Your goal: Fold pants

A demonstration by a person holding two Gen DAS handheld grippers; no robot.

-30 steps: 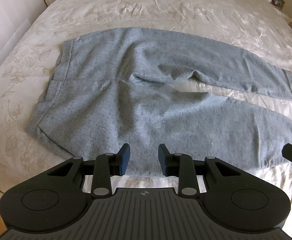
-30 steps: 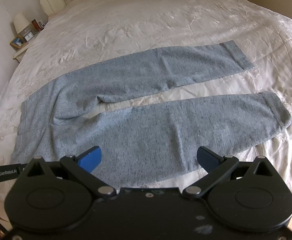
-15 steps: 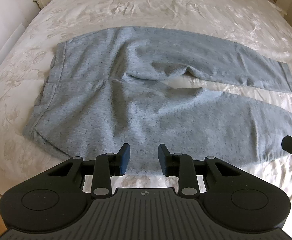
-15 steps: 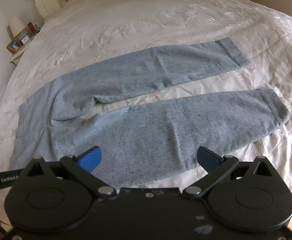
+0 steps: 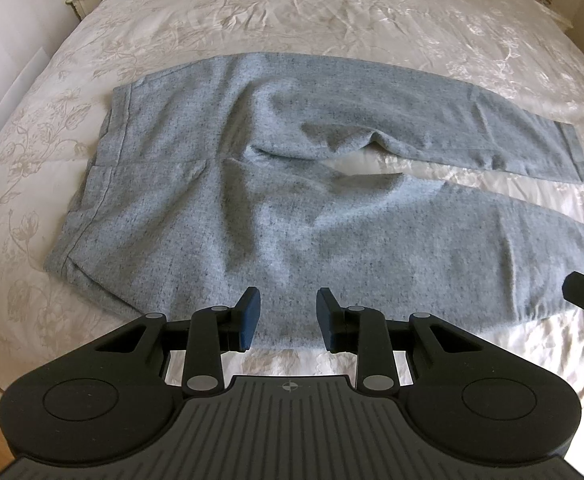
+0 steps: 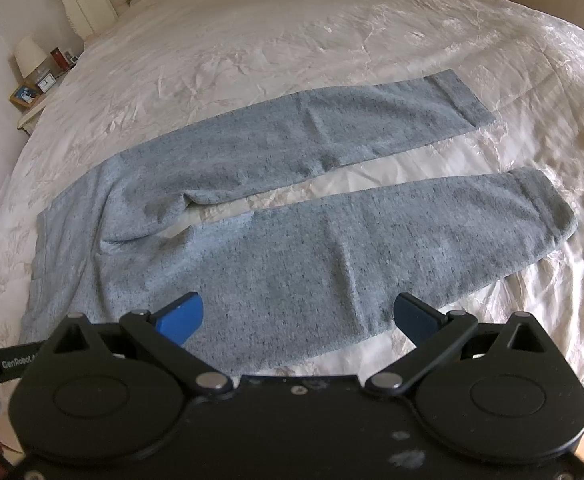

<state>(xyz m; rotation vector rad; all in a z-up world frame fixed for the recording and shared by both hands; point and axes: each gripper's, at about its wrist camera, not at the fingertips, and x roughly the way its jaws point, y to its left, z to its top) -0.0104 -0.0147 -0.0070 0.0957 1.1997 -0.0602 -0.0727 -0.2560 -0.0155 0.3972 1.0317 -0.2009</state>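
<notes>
Grey sweatpants (image 5: 276,216) lie spread flat on the cream floral bedspread (image 5: 332,12), and you are looking down on them from the near edge of the bed. Seen from your left wrist, the waistband (image 5: 92,184) sits to the left and the two legs run off to the right with a narrow strip of bedspread showing between them from the crotch outward. Your left gripper (image 5: 288,316) hovers over the near edge of the seat area with its jaws at a narrow gap, nothing between the pads, and no contact with the cloth that you can see. Your right gripper (image 6: 296,316) hangs above the near leg (image 6: 332,256) with its jaws spread wide and empty; the blue pads frame the fabric without touching it. In that view the far leg (image 6: 312,140) ends in a cuff (image 6: 460,96) toward the upper right, and the near leg's cuff (image 6: 548,208) lies further right. A bedside table (image 6: 32,96) with a lamp (image 6: 30,56) and a small clock stands beside the cream headboard (image 6: 88,4) at the upper left.
</notes>
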